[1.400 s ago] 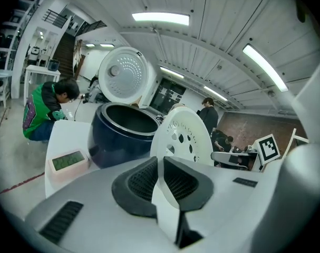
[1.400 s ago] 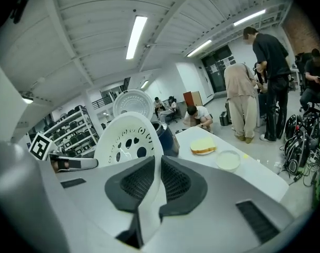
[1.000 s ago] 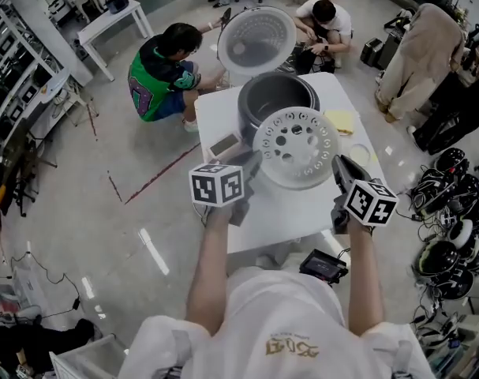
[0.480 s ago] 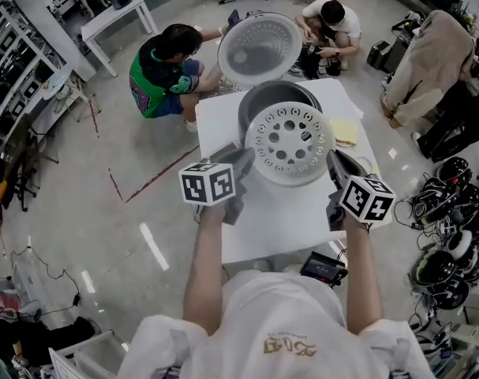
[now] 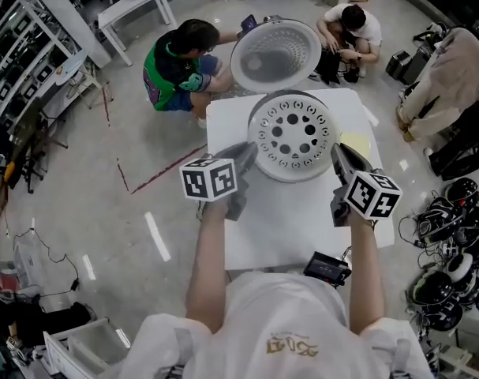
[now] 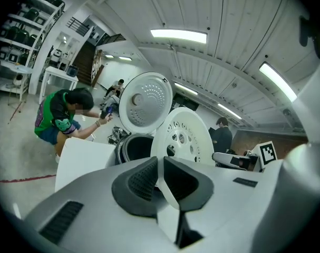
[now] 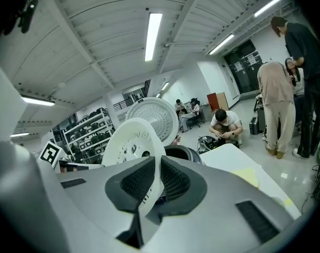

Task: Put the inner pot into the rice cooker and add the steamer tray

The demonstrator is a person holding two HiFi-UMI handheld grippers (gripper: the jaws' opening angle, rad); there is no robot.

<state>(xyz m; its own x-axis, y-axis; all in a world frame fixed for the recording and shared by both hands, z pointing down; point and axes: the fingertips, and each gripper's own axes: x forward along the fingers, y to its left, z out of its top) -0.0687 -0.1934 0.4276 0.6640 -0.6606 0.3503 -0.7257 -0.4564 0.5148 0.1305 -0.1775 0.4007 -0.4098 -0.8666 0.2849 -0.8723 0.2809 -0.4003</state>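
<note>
The white steamer tray (image 5: pixel 293 136), round with several holes, hangs over the rice cooker's mouth and hides most of it in the head view. My left gripper (image 5: pixel 244 161) is shut on the tray's left rim, my right gripper (image 5: pixel 339 159) on its right rim. In the left gripper view the pads (image 6: pixel 144 179) pinch the tray (image 6: pixel 183 136), with the cooker's dark inner pot (image 6: pixel 134 147) and raised lid (image 6: pixel 145 101) behind. The right gripper view has the tray's edge (image 7: pixel 131 141) between the pads (image 7: pixel 173 181), and the cooker (image 7: pixel 181 153) beyond.
The cooker stands on a white table (image 5: pixel 286 219), its lid (image 5: pixel 276 54) open at the far side. A yellow sheet (image 5: pixel 354 143) lies to the right, a black device (image 5: pixel 327 268) at the near edge. Two people crouch behind the table (image 5: pixel 176 69), (image 5: pixel 353 26). Gear is piled on the floor at the right (image 5: pixel 452 243).
Both grippers have carried the tray away from me, from beside the cooker's near rim to over its opening. The pot, visible earlier, is now covered in the head view.
</note>
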